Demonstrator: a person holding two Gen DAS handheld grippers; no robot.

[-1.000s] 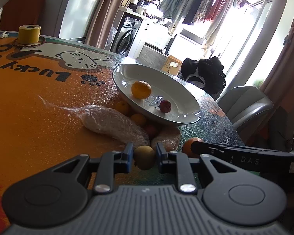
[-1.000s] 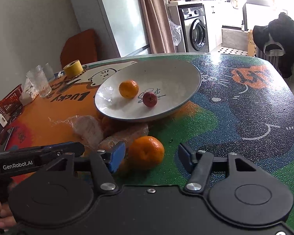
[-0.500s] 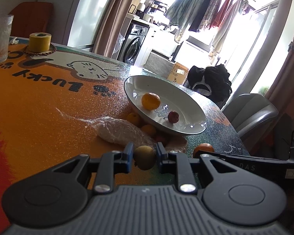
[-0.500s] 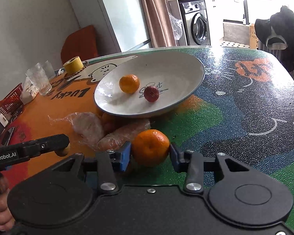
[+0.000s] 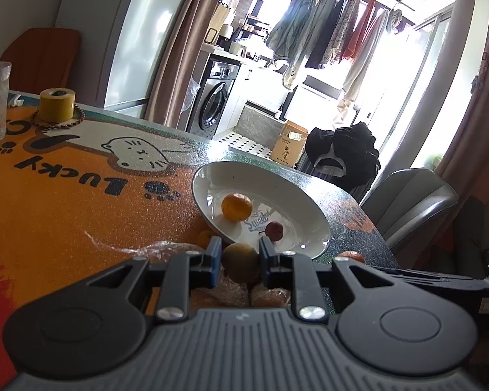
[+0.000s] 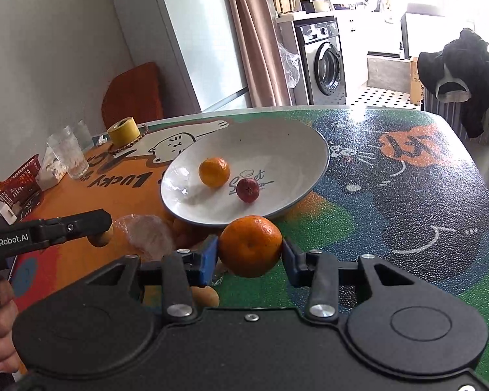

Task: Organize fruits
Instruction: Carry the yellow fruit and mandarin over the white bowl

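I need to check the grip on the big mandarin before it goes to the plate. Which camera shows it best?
The right wrist view: the big mandarin sits whole and close, pressed between the right tongs, near the plate. The left wrist view shows only an orange sliver of it behind the left tongs, which grip a smaller yellowish fruit.

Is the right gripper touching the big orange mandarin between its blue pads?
Touching. In the right wrist view both pads of the right gripper press against the sides of the big orange mandarin, with no gap on either side.
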